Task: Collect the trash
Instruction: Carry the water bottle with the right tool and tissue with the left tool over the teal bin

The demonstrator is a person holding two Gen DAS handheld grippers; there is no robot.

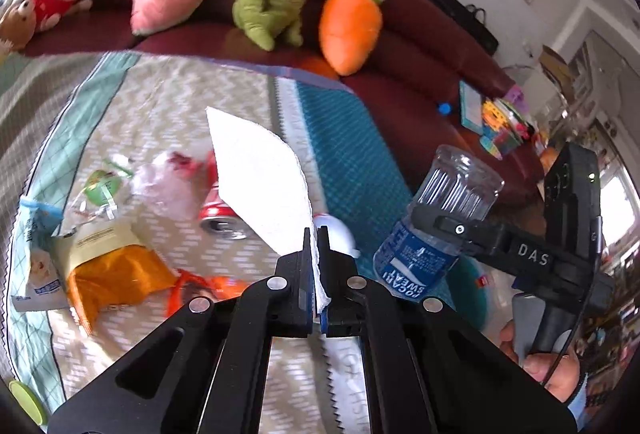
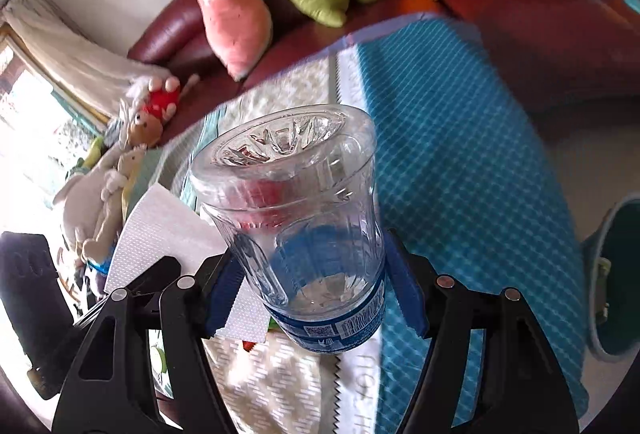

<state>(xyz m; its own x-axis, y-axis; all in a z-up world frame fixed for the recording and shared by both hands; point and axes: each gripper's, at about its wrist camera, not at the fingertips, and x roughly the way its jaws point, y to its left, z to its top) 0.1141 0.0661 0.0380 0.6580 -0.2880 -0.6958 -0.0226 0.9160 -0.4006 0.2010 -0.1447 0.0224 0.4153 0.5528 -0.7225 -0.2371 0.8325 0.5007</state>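
paper towel (image 1: pixel 260 178): white sheet, pinched between the closed fingers of the left gripper (image 1: pixel 318 234), raised over the mat (image 1: pixel 168 94). plastic bottle (image 2: pixel 296 218): clear, blue label, clamped base-up in the right gripper (image 2: pixel 316 274). left view only: red can (image 1: pixel 222 220), wrappers (image 1: pixel 96 254) on the mat. right view only: teal bin (image 2: pixel 612 274).

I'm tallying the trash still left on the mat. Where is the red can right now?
In the left wrist view, the red can lies on its side on the patterned mat, left of centre, partly behind the held paper towel and beside the crumpled clear plastic.
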